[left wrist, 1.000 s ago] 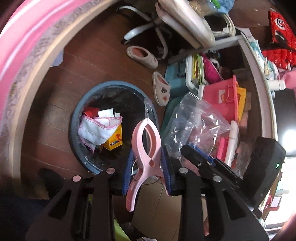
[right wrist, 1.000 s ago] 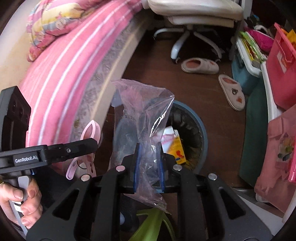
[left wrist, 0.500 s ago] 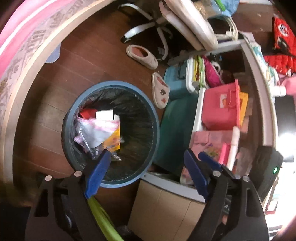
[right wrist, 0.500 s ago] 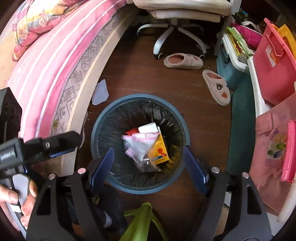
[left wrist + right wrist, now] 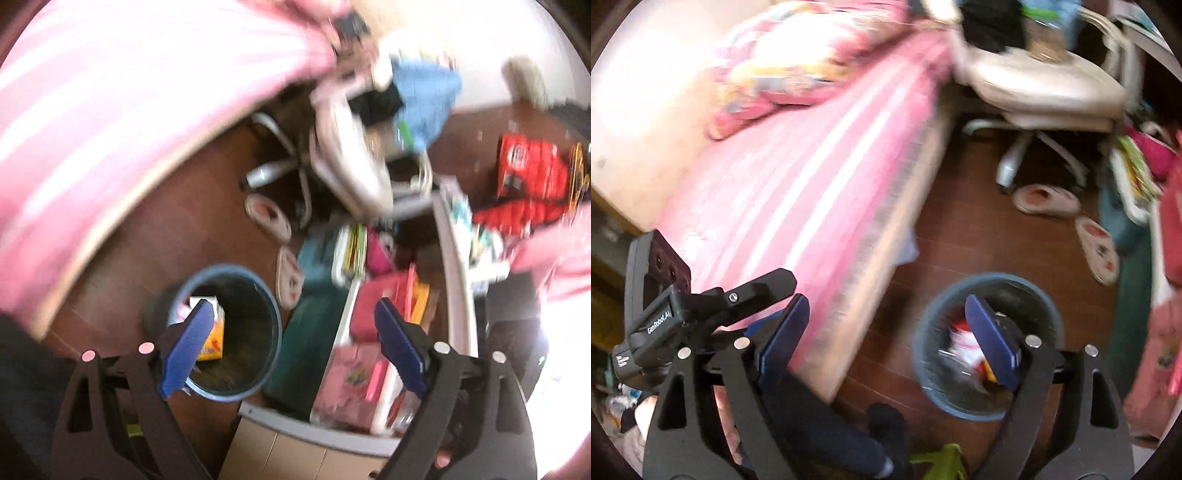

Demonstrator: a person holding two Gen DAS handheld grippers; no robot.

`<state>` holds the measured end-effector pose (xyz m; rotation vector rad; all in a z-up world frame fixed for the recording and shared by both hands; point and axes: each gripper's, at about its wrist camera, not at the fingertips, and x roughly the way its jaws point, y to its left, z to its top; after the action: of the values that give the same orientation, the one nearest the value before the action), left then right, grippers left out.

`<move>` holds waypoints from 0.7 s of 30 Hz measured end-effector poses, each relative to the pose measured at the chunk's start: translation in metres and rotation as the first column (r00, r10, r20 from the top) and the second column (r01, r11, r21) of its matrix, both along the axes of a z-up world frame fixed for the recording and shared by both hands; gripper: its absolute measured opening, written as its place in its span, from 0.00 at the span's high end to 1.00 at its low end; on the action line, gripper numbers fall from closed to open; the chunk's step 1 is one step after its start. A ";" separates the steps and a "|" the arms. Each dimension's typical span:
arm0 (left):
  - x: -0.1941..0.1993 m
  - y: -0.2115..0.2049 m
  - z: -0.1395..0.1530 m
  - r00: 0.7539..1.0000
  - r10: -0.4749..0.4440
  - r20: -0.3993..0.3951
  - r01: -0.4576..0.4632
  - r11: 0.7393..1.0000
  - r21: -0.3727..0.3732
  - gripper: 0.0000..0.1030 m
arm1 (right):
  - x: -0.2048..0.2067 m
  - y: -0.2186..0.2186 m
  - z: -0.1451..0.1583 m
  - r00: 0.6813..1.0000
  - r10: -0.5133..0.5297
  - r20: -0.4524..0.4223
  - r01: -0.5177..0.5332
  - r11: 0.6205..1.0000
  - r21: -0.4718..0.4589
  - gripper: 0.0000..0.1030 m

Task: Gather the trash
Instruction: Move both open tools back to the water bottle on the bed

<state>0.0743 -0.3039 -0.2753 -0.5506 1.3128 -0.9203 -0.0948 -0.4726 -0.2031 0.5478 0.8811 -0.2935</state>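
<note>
A round blue trash bin (image 5: 271, 314) with a black liner stands on the dark wood floor. It holds a yellow carton (image 5: 214, 343) and other trash. In the right wrist view the bin (image 5: 1045, 295) holds a clear plastic bag (image 5: 964, 350) among red and white trash. My left gripper (image 5: 291, 347) is open and empty, above and to the right of the bin. My right gripper (image 5: 884, 339) is open and empty, above the floor left of the bin. The left gripper's body (image 5: 683, 314) shows at the left of the right wrist view. Both views are blurred.
A pink striped bed (image 5: 798, 177) fills the left side. A white office chair (image 5: 1045, 99) and two slippers (image 5: 1045, 199) stand beyond the bin. A cluttered white shelf (image 5: 454, 280) with pink bags and a teal box (image 5: 317, 332) lies to the right. A cardboard box (image 5: 295, 458) is below.
One second ago the left gripper held a pink clip and the right a clear plastic bag. Both opened and the items dropped into the bin. Both grippers have since lifted and swung left.
</note>
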 end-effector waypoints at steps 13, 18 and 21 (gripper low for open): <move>0.081 0.254 0.026 0.851 0.516 -0.100 -0.522 0.851 -0.052 0.14 | 0.152 0.156 0.038 0.944 0.316 0.096 -0.326 0.937 0.126 0.15; 0.108 0.330 0.015 0.770 0.619 -0.156 -0.633 0.771 -0.066 0.14 | 0.212 0.214 0.034 0.917 0.389 0.088 -0.399 0.898 0.183 0.14; 0.128 0.362 0.009 0.738 0.652 -0.175 -0.670 0.739 -0.073 0.14 | 0.249 0.250 0.022 0.910 0.410 0.068 -0.413 0.876 0.249 0.14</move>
<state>0.2022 0.0580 -0.2666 -1.1210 1.0504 -0.3659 0.1544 -0.2227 -0.1808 0.5858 1.0066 0.2194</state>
